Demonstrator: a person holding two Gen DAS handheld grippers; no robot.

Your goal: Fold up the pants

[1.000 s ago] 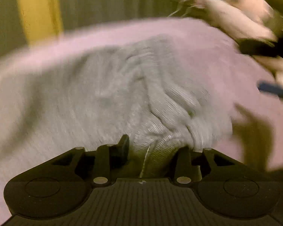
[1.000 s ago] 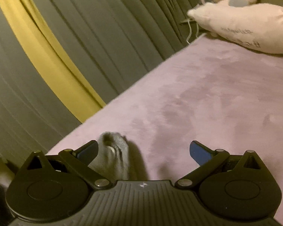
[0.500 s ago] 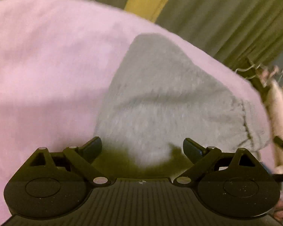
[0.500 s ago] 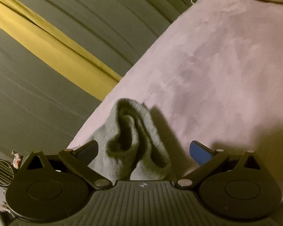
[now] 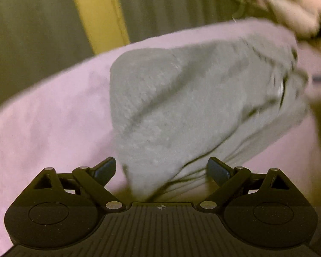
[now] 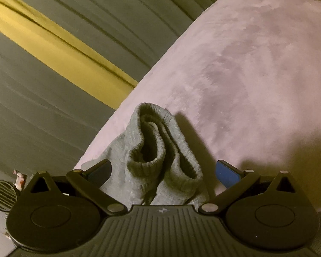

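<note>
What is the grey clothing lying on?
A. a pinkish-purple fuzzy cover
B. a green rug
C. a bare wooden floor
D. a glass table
A: the grey pants lie bunched on a pinkish-purple fuzzy cover, seen in both claw views.

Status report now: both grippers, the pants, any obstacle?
Left hand-held gripper open, right hand-held gripper open. Grey pants bunched on pink blanket. No obstacle seen.
</note>
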